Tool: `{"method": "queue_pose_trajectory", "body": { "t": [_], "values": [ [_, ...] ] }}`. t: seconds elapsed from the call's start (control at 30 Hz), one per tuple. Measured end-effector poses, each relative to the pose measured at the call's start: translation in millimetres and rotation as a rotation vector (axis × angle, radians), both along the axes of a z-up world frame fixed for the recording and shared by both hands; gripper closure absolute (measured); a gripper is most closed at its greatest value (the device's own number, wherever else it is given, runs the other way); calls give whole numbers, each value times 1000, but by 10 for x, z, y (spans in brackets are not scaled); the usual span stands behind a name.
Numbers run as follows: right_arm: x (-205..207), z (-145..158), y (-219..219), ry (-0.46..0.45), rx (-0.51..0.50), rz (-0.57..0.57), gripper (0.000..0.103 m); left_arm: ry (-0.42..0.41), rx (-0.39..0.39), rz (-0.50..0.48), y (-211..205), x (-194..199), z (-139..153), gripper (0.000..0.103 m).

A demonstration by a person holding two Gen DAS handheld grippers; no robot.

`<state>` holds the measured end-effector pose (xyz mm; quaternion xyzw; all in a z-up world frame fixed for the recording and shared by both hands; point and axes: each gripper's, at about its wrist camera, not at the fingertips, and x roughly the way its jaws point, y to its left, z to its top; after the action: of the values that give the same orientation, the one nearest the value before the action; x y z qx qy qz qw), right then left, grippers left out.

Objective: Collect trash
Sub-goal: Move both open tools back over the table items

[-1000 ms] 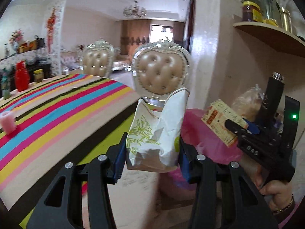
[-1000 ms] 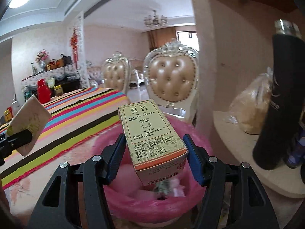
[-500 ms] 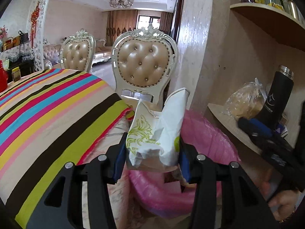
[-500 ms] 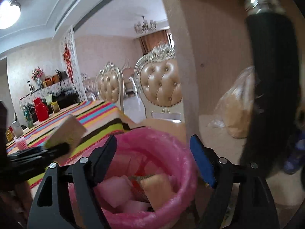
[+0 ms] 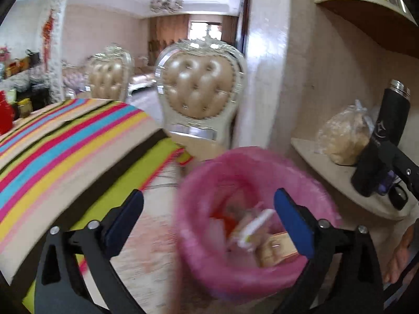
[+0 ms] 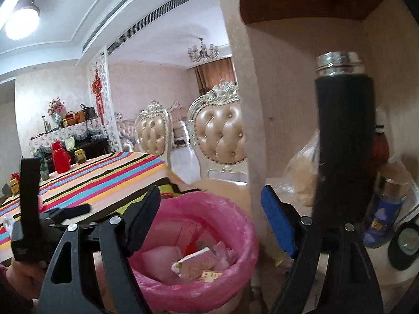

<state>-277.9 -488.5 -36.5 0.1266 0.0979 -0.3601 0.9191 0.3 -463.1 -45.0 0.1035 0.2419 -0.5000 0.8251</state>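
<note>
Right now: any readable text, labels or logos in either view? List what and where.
None can be read.
Black flask: pale emblem and a line of print, too blurred.
Flat box in the pink-lined bin: print too small.
Orange-labelled packet beside it: characters too small.
Blue bottle on the shelf: label unreadable.

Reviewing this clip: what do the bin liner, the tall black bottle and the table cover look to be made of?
Bin liner: thin pink plastic film, by its crinkles, sheen and translucency.
Black bottle: probably metal under a matte black coating; the bare silver neck points to steel.
Table cover: apparently woven cloth, matte and striped, draping over the table edge; the weave is too small to confirm.
</note>
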Motion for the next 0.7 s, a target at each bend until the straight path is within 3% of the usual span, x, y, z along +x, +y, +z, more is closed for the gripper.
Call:
{"method": "queue_pose_trajectory", "body": {
  "t": [0.17,0.37,0.7],
  "values": [
    [252,-23,191,22,10,81,27,-43,40,100,526,239,43,5],
    [853,-84,706,77,12,257,27,-73,62,264,1412,602,119,5],
    [2016,-57,1789,152,2,548,23,-43,85,597,3074,1148,157,5]
  ]
}}
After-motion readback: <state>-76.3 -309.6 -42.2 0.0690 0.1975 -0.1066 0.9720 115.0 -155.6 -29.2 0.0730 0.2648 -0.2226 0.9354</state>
